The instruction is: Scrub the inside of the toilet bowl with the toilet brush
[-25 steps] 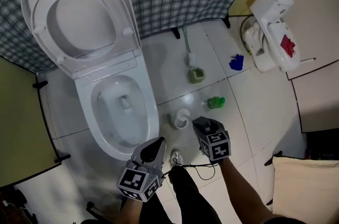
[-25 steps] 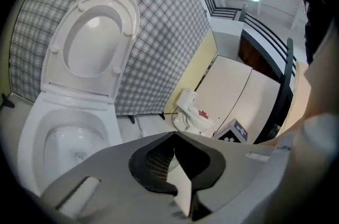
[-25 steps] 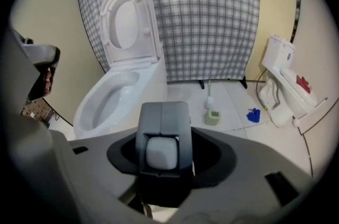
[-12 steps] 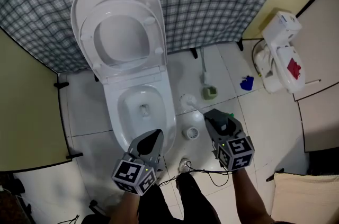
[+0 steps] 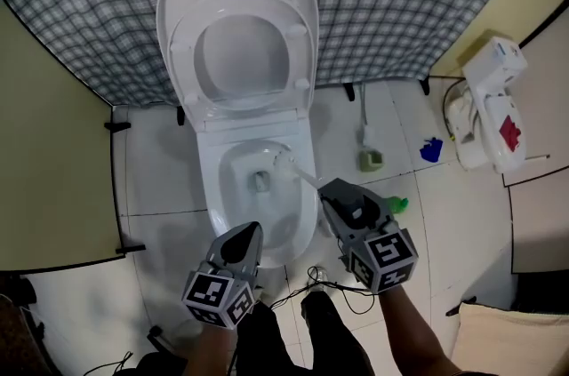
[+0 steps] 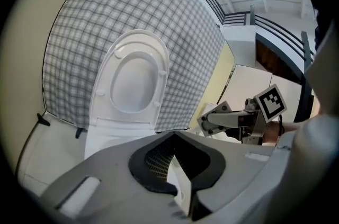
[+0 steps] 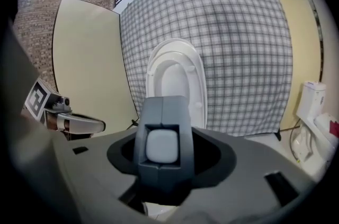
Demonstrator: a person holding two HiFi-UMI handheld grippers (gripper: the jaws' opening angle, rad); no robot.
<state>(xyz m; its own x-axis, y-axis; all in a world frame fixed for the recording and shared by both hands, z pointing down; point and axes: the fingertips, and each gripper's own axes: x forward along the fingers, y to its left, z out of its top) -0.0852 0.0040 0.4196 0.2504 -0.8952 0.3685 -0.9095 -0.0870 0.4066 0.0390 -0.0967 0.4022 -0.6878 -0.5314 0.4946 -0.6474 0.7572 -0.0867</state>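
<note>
The white toilet (image 5: 213, 196) stands with its seat and lid (image 5: 240, 45) raised against the checked curtain. My right gripper (image 5: 327, 189) is shut on the handle of the white toilet brush (image 5: 302, 174). The handle slants up-left, and the brush head (image 5: 283, 156) hangs just inside the bowl's right rim. In the right gripper view the jaws (image 7: 161, 146) close round the handle's pale end, and the raised lid (image 7: 175, 77) is ahead. My left gripper (image 5: 250, 230) hovers shut and empty at the bowl's front edge. The left gripper view shows the lid (image 6: 135, 77) and the right gripper (image 6: 238, 119).
A second brush in a green holder (image 5: 372, 157) stands right of the toilet, with a blue object (image 5: 431, 150) and a green bottle (image 5: 396, 205) nearby. A white unit with a red label (image 5: 489, 121) sits far right. A yellow partition (image 5: 53, 179) bounds the left. A cable (image 5: 333, 284) lies near my feet.
My right gripper has lifted the white brush out of its holder on the floor and carried it up and left to the bowl. The left gripper has stayed at the bowl's front edge.
</note>
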